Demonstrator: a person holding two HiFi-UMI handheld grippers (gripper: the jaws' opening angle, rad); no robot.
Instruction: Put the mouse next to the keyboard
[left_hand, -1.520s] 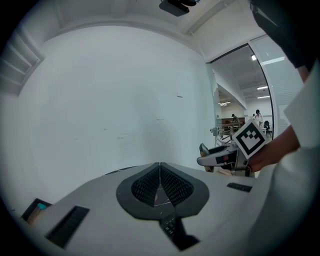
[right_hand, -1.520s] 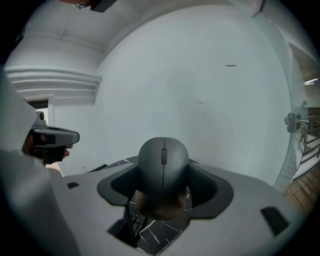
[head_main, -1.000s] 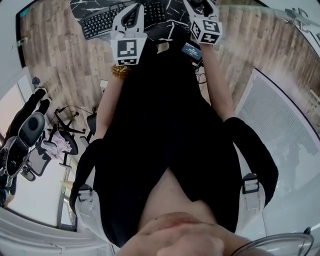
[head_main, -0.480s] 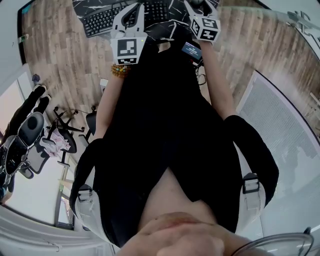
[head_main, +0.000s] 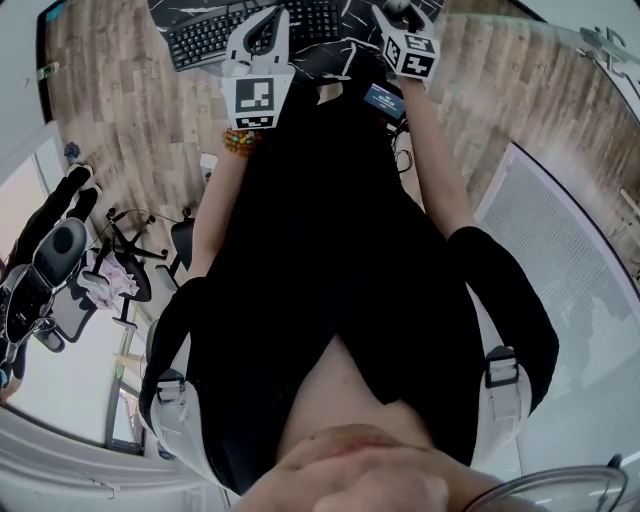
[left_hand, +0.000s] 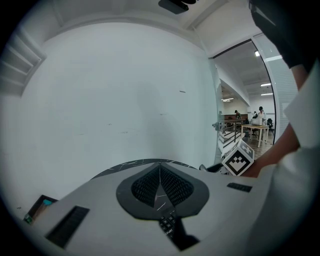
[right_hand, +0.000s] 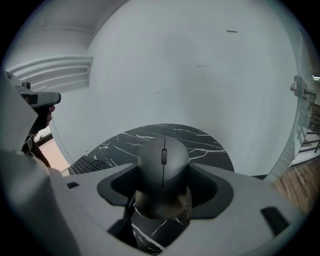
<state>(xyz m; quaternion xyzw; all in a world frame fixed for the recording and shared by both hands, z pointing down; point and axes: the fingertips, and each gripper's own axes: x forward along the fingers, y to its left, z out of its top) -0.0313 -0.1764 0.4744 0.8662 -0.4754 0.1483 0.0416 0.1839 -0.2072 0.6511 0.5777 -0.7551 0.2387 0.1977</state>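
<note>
A grey mouse (right_hand: 162, 162) with a dark scroll wheel sits between the jaws of my right gripper (right_hand: 163, 176), which is shut on it above the black marble table (right_hand: 200, 142). The black keyboard (right_hand: 86, 165) lies to the left of the mouse on that table. In the head view the keyboard (head_main: 240, 28) is at the top, with the left gripper (head_main: 272, 18) over its near edge and the right gripper (head_main: 400, 8) to its right. The left gripper (left_hand: 161, 169) has its pads pressed together with nothing between them; a few keyboard keys (left_hand: 169, 223) show just below.
A white wall stands close behind the table. The right gripper's marker cube (left_hand: 238, 160) shows beside the left one. Office chairs (head_main: 60, 262) stand on the wooden floor (head_main: 130, 120) at the left, and a glass partition (head_main: 560, 250) runs along the right.
Both grippers have edged slightly forward toward the table in the head view. The mouse stays held in the right gripper.
</note>
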